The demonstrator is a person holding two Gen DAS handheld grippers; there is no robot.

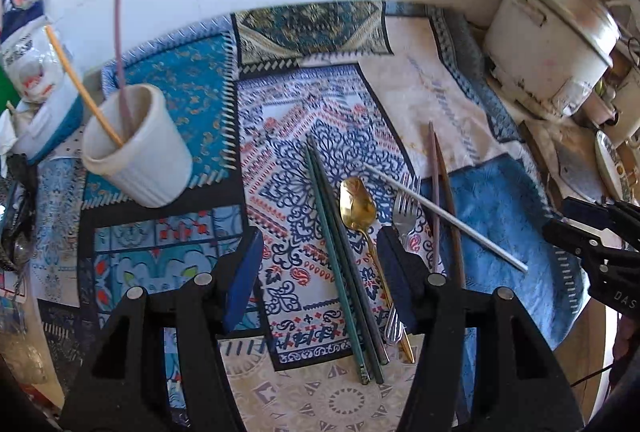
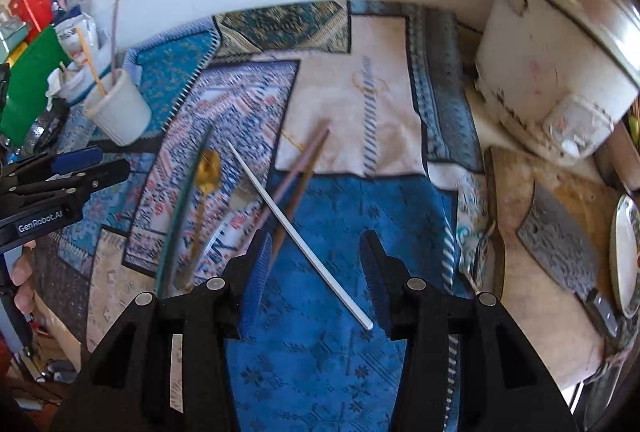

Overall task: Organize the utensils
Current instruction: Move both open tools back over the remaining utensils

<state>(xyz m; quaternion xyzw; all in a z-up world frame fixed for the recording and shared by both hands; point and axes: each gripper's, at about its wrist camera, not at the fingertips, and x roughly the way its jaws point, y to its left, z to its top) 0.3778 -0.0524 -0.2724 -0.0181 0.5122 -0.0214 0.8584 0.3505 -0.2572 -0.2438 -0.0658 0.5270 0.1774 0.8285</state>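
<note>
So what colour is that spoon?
Gold; the spoon shows best in the left wrist view.

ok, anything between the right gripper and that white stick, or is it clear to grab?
Nothing visible blocks it. The right gripper is open, and the near end of the white stick lies between its fingers on the blue cloth. Farther up, the stick lies across the brown chopsticks, so lifting may nudge them.

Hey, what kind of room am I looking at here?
Likely a home kitchen counter: a worn white rice cooker, a grey cleaver on a wooden cutting board, and a white ceramic utensil cup.
</note>
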